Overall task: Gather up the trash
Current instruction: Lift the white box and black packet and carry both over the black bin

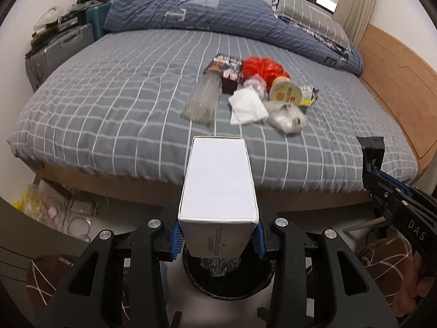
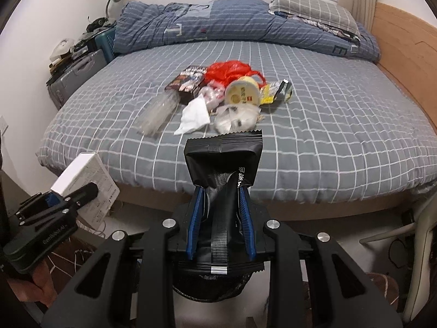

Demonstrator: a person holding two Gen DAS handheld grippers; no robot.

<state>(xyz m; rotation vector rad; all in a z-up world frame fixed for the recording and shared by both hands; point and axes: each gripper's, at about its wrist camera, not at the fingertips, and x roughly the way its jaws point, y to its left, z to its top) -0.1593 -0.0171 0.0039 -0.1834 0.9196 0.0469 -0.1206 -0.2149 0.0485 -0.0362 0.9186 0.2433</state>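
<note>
My left gripper (image 1: pixel 217 239) is shut on a white box (image 1: pixel 218 188) and holds it over a black trash bin (image 1: pixel 226 278) on the floor in front of the bed. My right gripper (image 2: pixel 221 218) is shut on a black snack bag (image 2: pixel 222 169), also above the bin (image 2: pixel 210 287). The box and left gripper show at the left of the right wrist view (image 2: pixel 82 180). More trash lies on the bed: a red plastic bag (image 1: pixel 262 67), a round noodle cup (image 1: pixel 284 91), a white tissue (image 1: pixel 247 106), a clear plastic sleeve (image 1: pixel 203 98), a dark wrapper (image 1: pixel 225 67) and crumpled clear plastic (image 1: pixel 286 117).
The bed has a grey checked sheet (image 1: pixel 109 95), a blue duvet (image 1: pixel 191 8) and a pillow (image 1: pixel 308 16) at the back. Suitcases (image 1: pixel 60 52) stand to its left. Cables and a power strip (image 1: pixel 79 207) lie on the floor. A wooden headboard (image 1: pixel 396 82) is on the right.
</note>
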